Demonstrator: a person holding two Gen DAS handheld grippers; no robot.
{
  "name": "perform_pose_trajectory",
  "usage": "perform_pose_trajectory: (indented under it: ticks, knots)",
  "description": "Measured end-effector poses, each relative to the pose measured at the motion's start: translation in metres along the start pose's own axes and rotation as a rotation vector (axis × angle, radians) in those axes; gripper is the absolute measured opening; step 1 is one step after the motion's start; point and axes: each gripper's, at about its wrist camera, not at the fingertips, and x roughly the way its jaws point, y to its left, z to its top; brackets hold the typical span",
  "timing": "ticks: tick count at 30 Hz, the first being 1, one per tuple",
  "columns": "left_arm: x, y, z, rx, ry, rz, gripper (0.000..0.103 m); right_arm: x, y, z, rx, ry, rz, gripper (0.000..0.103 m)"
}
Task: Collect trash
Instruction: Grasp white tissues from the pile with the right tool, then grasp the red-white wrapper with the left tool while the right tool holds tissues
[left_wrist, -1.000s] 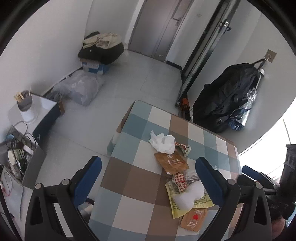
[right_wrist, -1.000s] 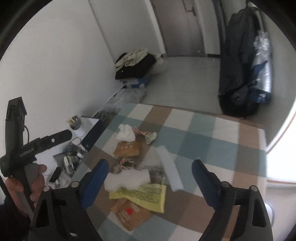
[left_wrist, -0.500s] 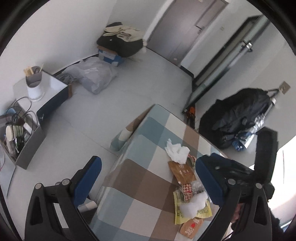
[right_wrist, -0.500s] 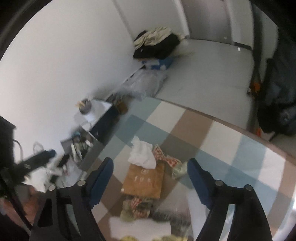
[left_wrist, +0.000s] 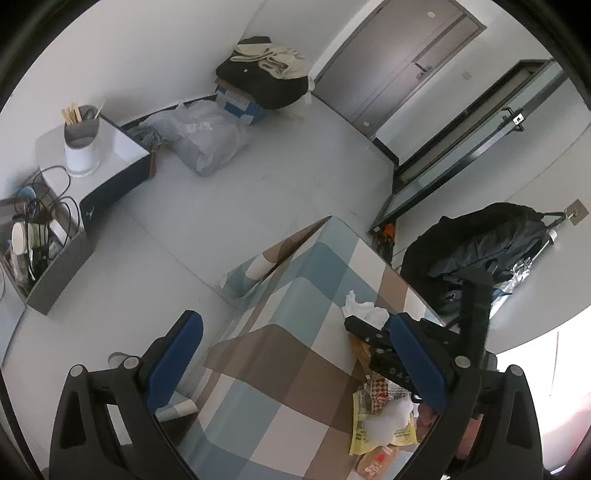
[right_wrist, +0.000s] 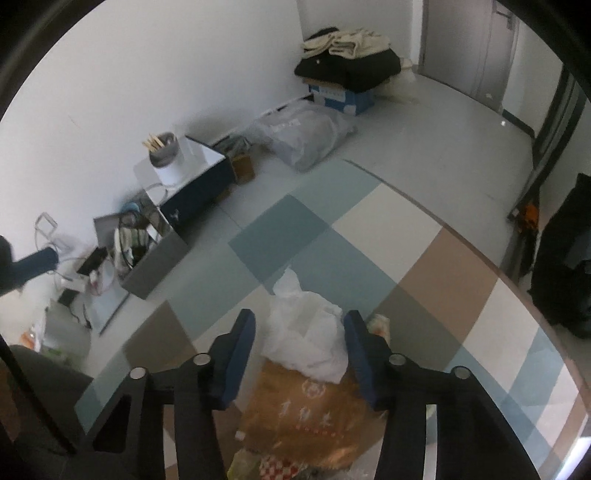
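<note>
The right claw (right_wrist: 299, 354) is closing around the crumpled white tissue (right_wrist: 306, 339) on the checkered bench (right_wrist: 436, 258). The pads do not press it yet. The left claw (left_wrist: 295, 369) stands released, holding nothing.

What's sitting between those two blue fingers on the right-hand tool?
In the right wrist view, a crumpled white tissue lies between the closing fingers of the right gripper, partly on a brown paper packet. The pads do not yet press it.

On the bench (right_wrist: 436, 258), a crumpled tissue (right_wrist: 306, 339) lies at 12 o'clock of a paper packet (right_wrist: 306, 413), overlapping its far edge. More wrappers (left_wrist: 380, 417) sit at the packet's 6 o'clock. A storage box (right_wrist: 155, 258) stands on the floor at the bench's 9 o'clock.
</note>
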Motion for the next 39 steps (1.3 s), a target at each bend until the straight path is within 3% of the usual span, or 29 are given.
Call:
perform_pose_trajectory:
  ticks: [2,5,6,8,19,25,31,35,39]
  knots:
    - [0.001,0.002,0.001,-0.008,0.008,0.000,0.100,0.006,0.002,0.000,-0.014,0.014,-0.020,0.044]
    - [0.002,0.002,0.001,-0.009,0.012,0.001,0.100,0.003,0.002,0.000,-0.016,0.012,-0.047,0.031]
    - [0.003,0.002,0.002,-0.005,0.011,0.003,0.100,0.002,0.001,0.000,-0.008,0.011,-0.039,0.024]
    - [0.003,0.001,0.002,0.003,0.014,0.003,0.100,-0.004,-0.001,-0.002,0.015,0.006,-0.015,0.020]
    - [0.010,-0.006,-0.007,0.039,0.056,0.000,0.100,-0.087,-0.013,-0.034,0.170,-0.177,0.073,0.018]
    - [0.023,-0.016,-0.014,0.071,0.116,-0.014,0.100,-0.128,-0.019,-0.078,0.255,-0.246,0.074,0.018]
    - [0.048,-0.039,-0.023,0.133,0.283,-0.100,0.100,-0.152,-0.032,-0.135,0.368,-0.283,0.076,0.018]
    - [0.052,-0.067,-0.023,0.226,0.274,-0.078,0.100,-0.165,-0.043,-0.167,0.423,-0.299,0.078,0.019]
    - [0.070,-0.096,-0.019,0.305,0.326,-0.090,0.100,-0.175,-0.052,-0.194,0.472,-0.311,0.074,0.018]
